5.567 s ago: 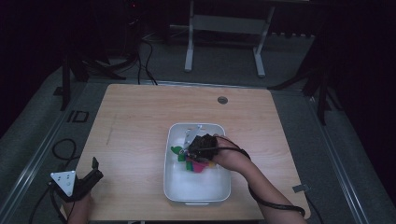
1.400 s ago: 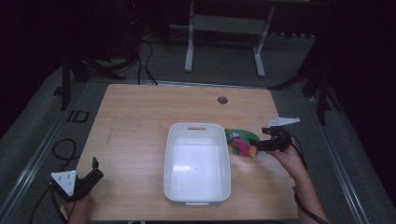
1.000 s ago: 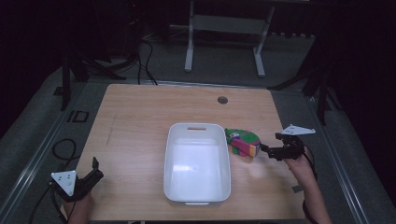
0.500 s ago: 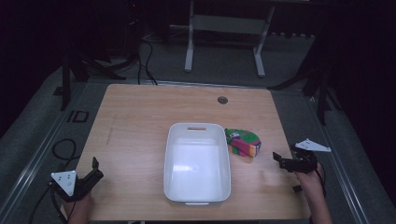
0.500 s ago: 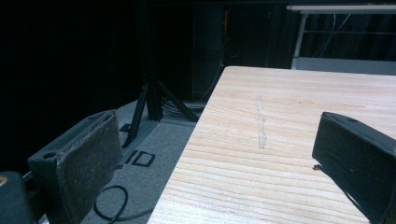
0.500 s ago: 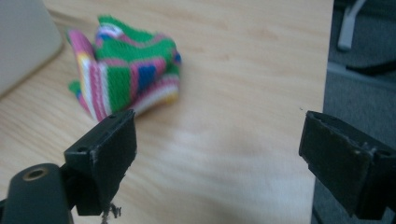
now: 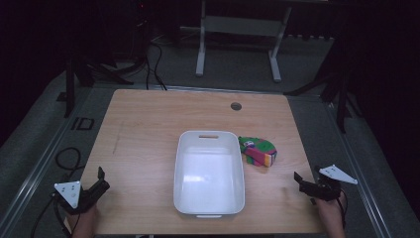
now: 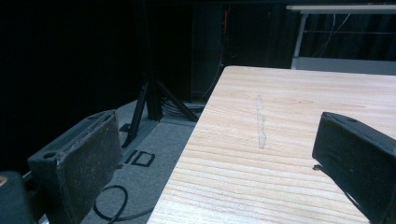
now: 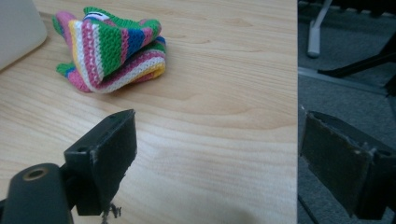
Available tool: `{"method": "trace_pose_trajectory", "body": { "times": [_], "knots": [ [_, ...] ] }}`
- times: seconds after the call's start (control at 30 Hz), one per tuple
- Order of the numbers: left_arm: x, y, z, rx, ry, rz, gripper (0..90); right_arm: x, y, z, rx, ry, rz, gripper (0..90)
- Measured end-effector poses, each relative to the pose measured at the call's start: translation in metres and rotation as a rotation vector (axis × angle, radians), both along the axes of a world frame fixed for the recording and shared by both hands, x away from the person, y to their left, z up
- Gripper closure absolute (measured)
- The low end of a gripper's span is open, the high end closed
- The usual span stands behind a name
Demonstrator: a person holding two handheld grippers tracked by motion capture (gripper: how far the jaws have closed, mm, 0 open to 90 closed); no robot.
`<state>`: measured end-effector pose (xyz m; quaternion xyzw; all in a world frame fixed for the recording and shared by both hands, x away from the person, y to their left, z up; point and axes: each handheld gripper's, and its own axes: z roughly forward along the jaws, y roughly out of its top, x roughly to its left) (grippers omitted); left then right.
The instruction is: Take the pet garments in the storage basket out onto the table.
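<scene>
A white rectangular bin (image 7: 209, 171) sits mid-table with nothing in it. Just right of it lies a crumpled knitted cloth (image 7: 257, 150) striped green, pink, yellow and blue. In the right gripper view the cloth (image 9: 112, 46) rests on the wood ahead and to the left, touching neither jaw. My right gripper (image 7: 300, 181) hangs open over the table's near right edge, its jaws (image 9: 219, 135) wide apart with nothing between them. My left gripper (image 7: 101, 181) stays open at the near left corner, jaws (image 8: 219, 140) straddling the table's left edge.
The wooden table (image 7: 148, 124) has a round cable hole (image 7: 236, 106) near its far edge. Behind it stands a white metal frame (image 7: 237, 25) on grey floor. Cables (image 7: 64, 158) trail on the floor at left; black stand legs (image 7: 341, 99) rise at right.
My right gripper lifted the cloth out of the bin, set it down to the bin's right, let go, and drew back to the near right edge. The left gripper has not moved.
</scene>
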<state>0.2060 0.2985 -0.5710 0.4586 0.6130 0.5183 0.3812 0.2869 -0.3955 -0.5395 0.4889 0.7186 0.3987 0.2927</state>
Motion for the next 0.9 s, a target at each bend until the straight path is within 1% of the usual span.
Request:
{"method": "trace_pose_trajectory", "body": {
  "times": [0.07,0.2,0.3,0.37,0.4,0.43,0.47,0.57,0.8,0.87,0.9],
  "knots": [
    [0.0,0.0,0.0,0.0,0.0,0.0,1.9,-0.005,0.001,-0.002,-0.008,-0.021,-0.016,11.2],
    [0.0,0.0,0.0,0.0,0.0,0.001,1.9,-0.013,0.0,-0.004,0.006,-0.063,-0.051,11.2],
    [0.0,0.0,0.0,0.0,0.001,0.0,1.9,-0.02,0.0,-0.009,0.003,-0.097,-0.087,11.3],
    [0.0,0.0,0.0,-0.001,0.001,0.0,1.9,-0.023,-0.001,-0.011,-0.004,-0.108,-0.09,11.2],
    [0.0,0.0,0.0,-0.001,0.0,0.0,1.9,-0.026,-0.002,-0.015,0.017,-0.117,-0.084,11.3],
    [0.0,0.0,0.0,-0.001,0.0,0.0,1.9,-0.026,-0.002,-0.015,0.017,-0.117,-0.084,11.3],
    [0.0,0.0,0.0,-0.001,0.0,0.0,1.9,-0.029,-0.001,-0.017,0.01,-0.133,-0.085,11.3],
    [0.0,0.0,0.0,-0.002,0.002,0.0,1.9,-0.03,-0.002,-0.016,0.02,-0.146,-0.085,11.3],
    [0.0,-0.001,0.0,0.002,-0.001,-0.001,1.9,-0.031,-0.009,-0.017,0.066,-0.159,-0.126,11.4],
    [0.0,-0.001,0.0,0.003,-0.002,-0.001,1.9,-0.031,-0.01,-0.017,0.067,-0.17,-0.141,11.6],
    [0.0,-0.001,0.0,0.003,-0.002,-0.001,1.9,-0.031,-0.011,-0.017,0.074,-0.169,-0.142,11.9]
  ]
}}
